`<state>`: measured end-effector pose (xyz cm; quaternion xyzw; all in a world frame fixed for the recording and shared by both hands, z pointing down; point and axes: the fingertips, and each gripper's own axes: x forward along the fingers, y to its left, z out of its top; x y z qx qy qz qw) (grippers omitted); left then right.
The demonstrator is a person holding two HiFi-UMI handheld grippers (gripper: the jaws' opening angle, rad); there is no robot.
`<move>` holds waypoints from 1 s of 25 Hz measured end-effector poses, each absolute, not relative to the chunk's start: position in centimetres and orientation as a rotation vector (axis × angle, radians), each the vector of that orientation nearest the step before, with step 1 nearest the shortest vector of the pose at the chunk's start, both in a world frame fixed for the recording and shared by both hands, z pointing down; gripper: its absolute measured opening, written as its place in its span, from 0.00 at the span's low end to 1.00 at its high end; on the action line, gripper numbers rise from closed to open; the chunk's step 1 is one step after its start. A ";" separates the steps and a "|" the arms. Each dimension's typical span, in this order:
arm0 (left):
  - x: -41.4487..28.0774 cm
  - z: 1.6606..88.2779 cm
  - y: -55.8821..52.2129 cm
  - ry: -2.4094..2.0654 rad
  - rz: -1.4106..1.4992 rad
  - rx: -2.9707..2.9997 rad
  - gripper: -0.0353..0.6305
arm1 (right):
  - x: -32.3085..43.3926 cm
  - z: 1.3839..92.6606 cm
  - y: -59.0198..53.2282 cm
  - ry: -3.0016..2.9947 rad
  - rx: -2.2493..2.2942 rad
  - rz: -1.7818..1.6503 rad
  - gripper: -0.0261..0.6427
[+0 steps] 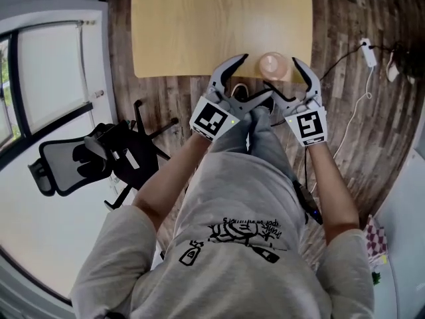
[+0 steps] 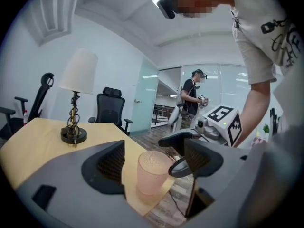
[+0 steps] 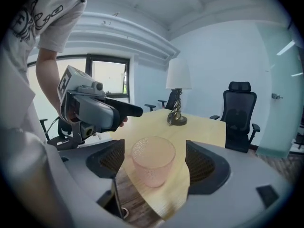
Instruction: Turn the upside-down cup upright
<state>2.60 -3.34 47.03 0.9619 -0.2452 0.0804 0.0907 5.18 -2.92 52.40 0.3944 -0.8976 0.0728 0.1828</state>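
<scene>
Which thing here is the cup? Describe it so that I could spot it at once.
Start at the light wooden table and go to its near edge, the one closest to the person. There stands a pale pink, translucent, dimpled cup. The only other thing on the table is a white-shaded lamp at the far end, tall and opaque, whereas the cup is short and see-through.

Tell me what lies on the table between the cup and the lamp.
Nothing: in the right gripper view, only bare tabletop runs from the cup to the lamp.

Light wood table (image 1: 199, 32): pink cup (image 1: 273, 65) at near edge, lamp (image 3: 178, 96) farther back.
</scene>
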 end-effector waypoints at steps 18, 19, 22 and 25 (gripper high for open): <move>2.0 34.3 0.4 -0.696 0.068 2.609 0.07 | 6.4 36.0 1.3 -2.642 1.323 0.645 0.08; 2.0 34.0 0.6 -0.693 0.066 2.602 0.07 | 6.4 35.4 1.5 -2.643 1.333 0.641 0.08; 1.8 33.5 1.0 -0.687 0.083 2.585 0.07 | 6.4 34.1 1.7 -2.646 1.366 0.640 0.07; 1.6 33.2 1.1 -0.688 0.095 2.572 0.06 | 6.3 33.2 1.7 -2.659 1.381 0.628 0.07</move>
